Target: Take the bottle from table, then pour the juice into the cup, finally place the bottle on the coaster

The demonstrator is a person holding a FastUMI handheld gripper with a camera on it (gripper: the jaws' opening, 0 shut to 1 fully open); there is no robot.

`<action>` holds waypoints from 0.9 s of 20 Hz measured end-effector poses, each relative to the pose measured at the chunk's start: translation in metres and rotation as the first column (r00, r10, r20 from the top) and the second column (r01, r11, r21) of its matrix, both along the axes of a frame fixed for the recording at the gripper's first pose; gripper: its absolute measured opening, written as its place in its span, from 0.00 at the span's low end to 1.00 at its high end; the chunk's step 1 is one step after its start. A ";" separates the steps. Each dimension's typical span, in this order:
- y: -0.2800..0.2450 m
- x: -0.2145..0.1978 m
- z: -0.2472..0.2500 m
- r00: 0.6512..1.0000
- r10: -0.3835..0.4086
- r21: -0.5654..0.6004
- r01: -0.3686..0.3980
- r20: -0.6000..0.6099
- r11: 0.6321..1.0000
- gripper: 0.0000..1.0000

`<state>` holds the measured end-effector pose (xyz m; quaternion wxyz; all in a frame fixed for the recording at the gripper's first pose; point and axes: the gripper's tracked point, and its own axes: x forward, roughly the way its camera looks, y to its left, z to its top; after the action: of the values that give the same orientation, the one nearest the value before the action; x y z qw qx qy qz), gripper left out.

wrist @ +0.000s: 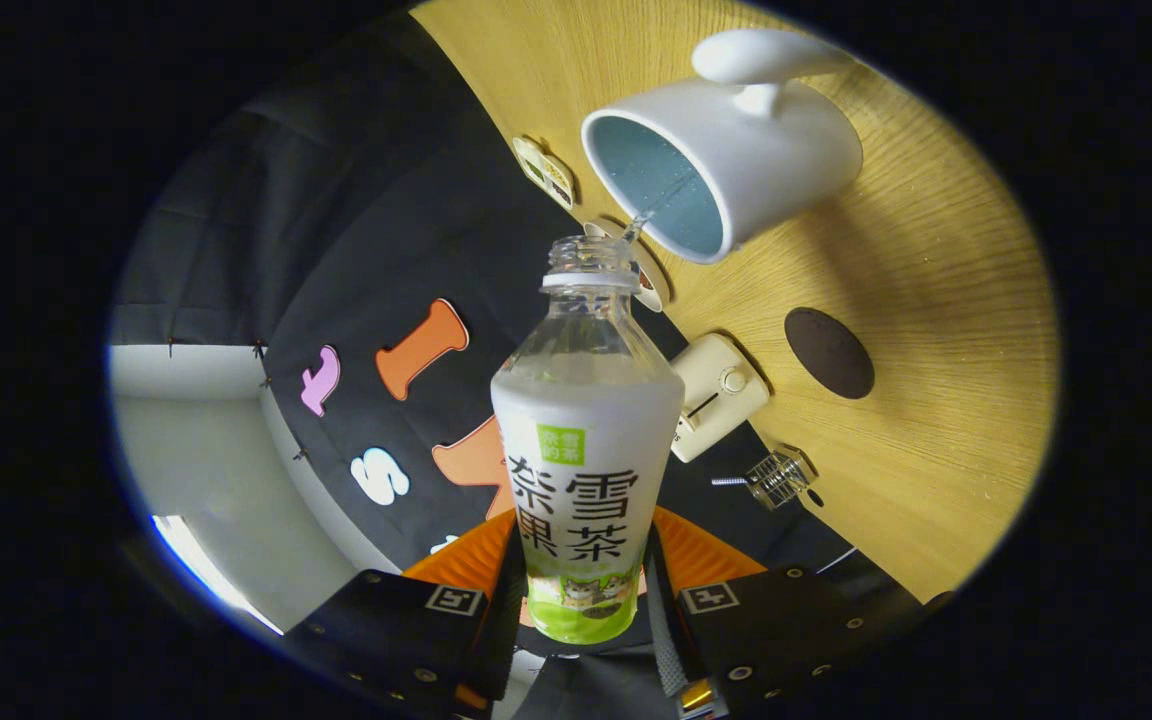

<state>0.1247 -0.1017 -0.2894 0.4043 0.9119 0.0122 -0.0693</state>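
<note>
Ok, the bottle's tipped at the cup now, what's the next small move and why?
Probably hold the tilt steady: the gripper is shut on the bottle, a thin stream runs from its open mouth into the white cup, and the dark coaster waits beside it.

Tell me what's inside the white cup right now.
The cup shows a pale blue inner wall with droplets. A thin stream runs from the bottle, which the gripper is shut on, over its rim. The cup's bottom is hidden, so any pooled liquid is unseen.

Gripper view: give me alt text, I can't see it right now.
The gripper is shut on an uncapped bottle, tipped so liquid streams into the white cup. A dark round coaster lies on the wooden table beside the cup.
</note>
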 end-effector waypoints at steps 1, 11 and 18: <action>-0.002 0.001 0.002 1.000 -0.002 0.011 0.002 -0.002 1.000 0.57; -0.011 0.002 0.015 0.994 -0.091 0.130 0.082 0.062 0.988 0.57; -0.013 0.002 0.012 0.991 -0.119 0.128 0.111 0.056 0.986 0.57</action>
<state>0.1264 -0.1148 -0.2775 0.3422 0.9363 -0.0490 -0.0625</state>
